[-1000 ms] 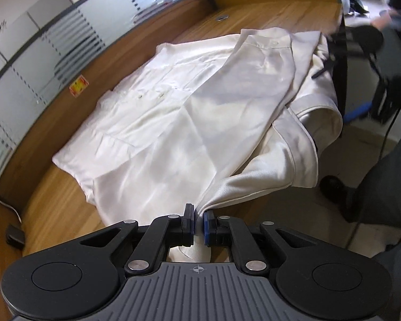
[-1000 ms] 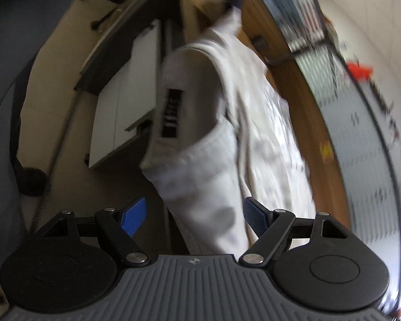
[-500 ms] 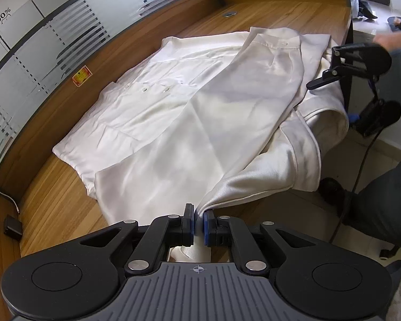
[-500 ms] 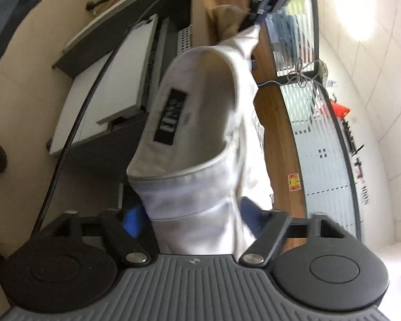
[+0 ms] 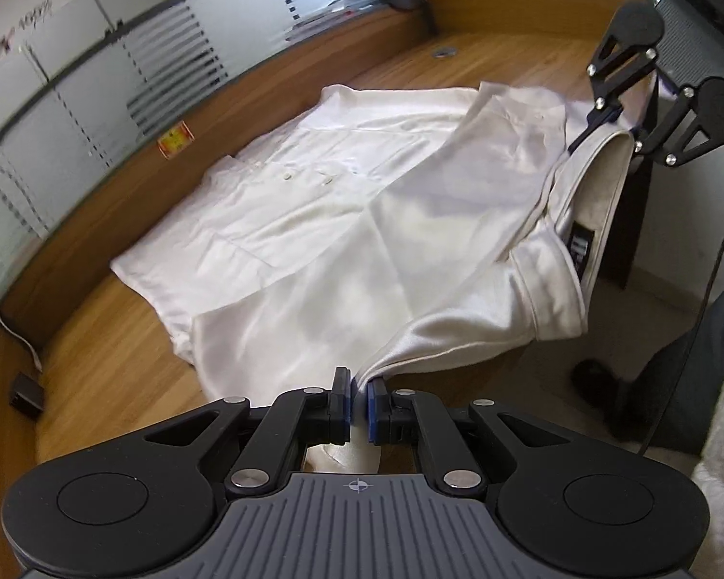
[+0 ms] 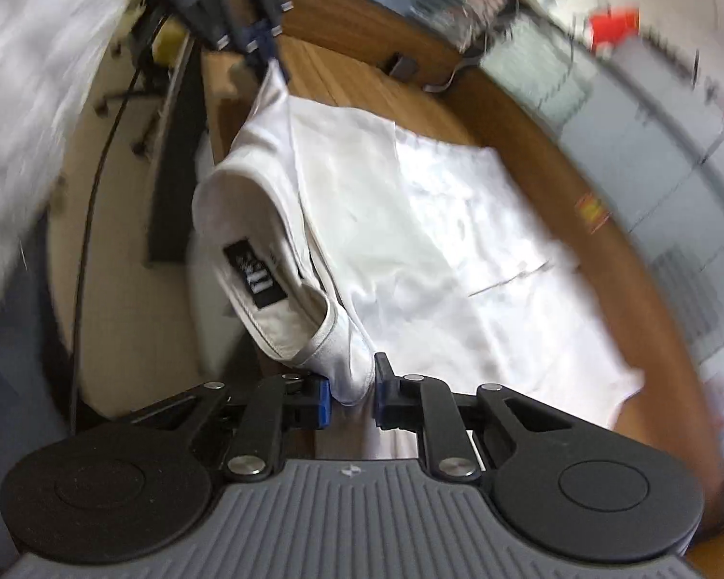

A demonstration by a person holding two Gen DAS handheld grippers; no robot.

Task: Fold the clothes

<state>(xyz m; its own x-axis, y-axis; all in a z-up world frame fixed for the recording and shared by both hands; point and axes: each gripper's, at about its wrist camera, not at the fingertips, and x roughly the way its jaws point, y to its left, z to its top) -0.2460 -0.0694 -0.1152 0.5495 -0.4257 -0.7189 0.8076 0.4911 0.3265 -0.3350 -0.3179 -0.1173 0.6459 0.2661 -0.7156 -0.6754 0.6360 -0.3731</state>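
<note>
Fingers of the right gripper (image 6: 351, 398), wide a second ago, now pinch the white shirt's (image 5: 386, 222) collar at frame centre; left gripper (image 5: 358, 405) still clamps its hem, shirt across the tabletop (image 5: 120, 333), ready for folding.

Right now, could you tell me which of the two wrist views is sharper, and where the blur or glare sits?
Left wrist view: mostly sharp, fisheye bending the desk edge, soft sheen on the white shirt, left hand-held gripper crisp. Right wrist view: motion blur smears the edges and the wall, while the right hand-held gripper and the collar label stay fairly clear.
</note>
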